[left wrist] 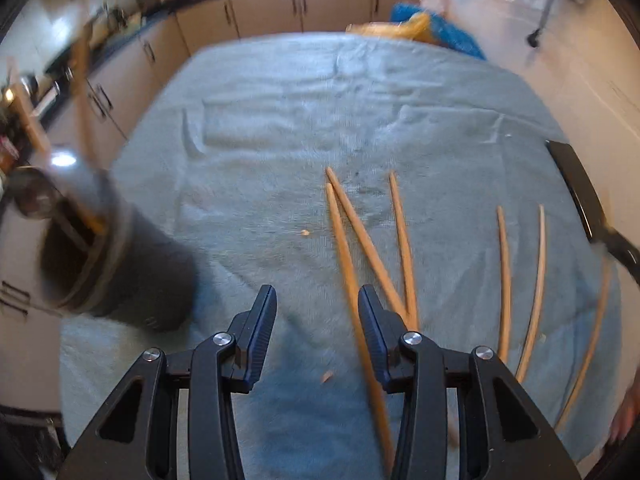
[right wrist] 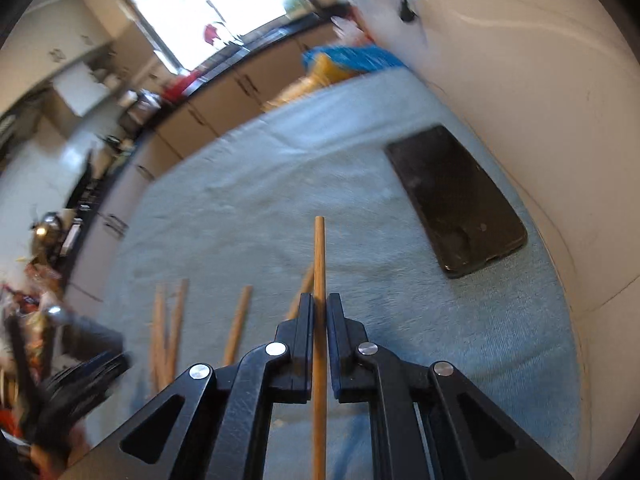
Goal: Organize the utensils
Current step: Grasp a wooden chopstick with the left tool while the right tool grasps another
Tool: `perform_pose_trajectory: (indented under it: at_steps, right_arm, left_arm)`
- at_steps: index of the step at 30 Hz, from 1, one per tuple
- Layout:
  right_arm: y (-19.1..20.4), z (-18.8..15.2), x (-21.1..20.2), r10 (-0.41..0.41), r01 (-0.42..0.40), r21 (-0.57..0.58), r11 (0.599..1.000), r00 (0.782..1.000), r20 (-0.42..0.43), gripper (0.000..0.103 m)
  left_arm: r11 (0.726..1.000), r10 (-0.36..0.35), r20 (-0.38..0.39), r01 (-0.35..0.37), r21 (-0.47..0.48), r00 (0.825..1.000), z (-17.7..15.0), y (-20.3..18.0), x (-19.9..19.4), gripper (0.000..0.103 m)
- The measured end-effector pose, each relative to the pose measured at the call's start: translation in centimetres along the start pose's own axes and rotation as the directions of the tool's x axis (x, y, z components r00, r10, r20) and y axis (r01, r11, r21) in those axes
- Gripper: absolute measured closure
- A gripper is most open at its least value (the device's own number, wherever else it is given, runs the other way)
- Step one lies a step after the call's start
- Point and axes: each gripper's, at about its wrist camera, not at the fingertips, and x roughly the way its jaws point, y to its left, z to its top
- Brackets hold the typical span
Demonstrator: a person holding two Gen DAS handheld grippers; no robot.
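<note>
Right fingers [right wrist: 319, 306] pinch one slim, pale-wood chopstick [right wrist: 319, 248] — left fingers [left wrist: 316, 300] spread over towel [left wrist: 280, 128].

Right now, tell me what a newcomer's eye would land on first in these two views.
First, the right gripper, shut on a single wooden chopstick that pokes out ahead of its fingers. Next, the loose chopsticks scattered over the pale blue towel in front of the open left gripper. Then the dark utensil holder at the towel's left edge, and the black phone lying flat on its right side.
</note>
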Motion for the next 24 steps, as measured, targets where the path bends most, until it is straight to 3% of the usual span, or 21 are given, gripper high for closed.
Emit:
perform_pose_trajectory:
  at_steps: [2, 7, 15, 18, 20, 24]
  right_arm:
    - [0.0, -0.3, -1.3, 0.034, -0.034, -0.012, 0.999, 0.999, 0.022, 0.096]
    - [-0.3, -1.0, -3.5, 0.088, -0.086, -0.027, 0.996, 0.995, 0.052, 0.096]
    - [0.8, -1.1, -3.0, 0.126, -0.125, -0.026, 0.992, 0.991, 0.051, 0.096]
    - [1.0, -1.2, -2.8, 0.144, -0.143, -0.022, 0.989, 0.988, 0.049, 0.096]
    - [1.2, -1.2, -2.9, 0.147, -0.146, -0.026, 0.989, 0.988, 0.054, 0.096]
    - [1.8, -1.7, -3.5, 0.155, -0.153, -0.036, 0.988, 0.986, 0.065, 0.096]
  left_arm:
    - [1.0, 0.013, -0.05, -0.015, -0.025, 0.999, 1.0, -0.1, 1.4, 0.062]
    - [0.995, 0.078, -0.087, -0.082, -0.047, 0.993, 2.5, -0.5, 3.3, 0.062]
    - [0.991, 0.123, -0.081, -0.127, -0.046, 0.989, 4.7, -0.7, 4.9, 0.063]
    - [0.995, 0.089, -0.078, -0.092, -0.036, 0.993, 5.1, -1.1, 4.9, 0.096]
    - [0.995, 0.097, -0.06, -0.099, -0.024, 0.993, 4.5, -1.4, 4.6, 0.097]
    - [0.999, 0.032, -0.001, -0.032, -0.015, 0.999, 2.7, -1.4, 3.1, 0.097]
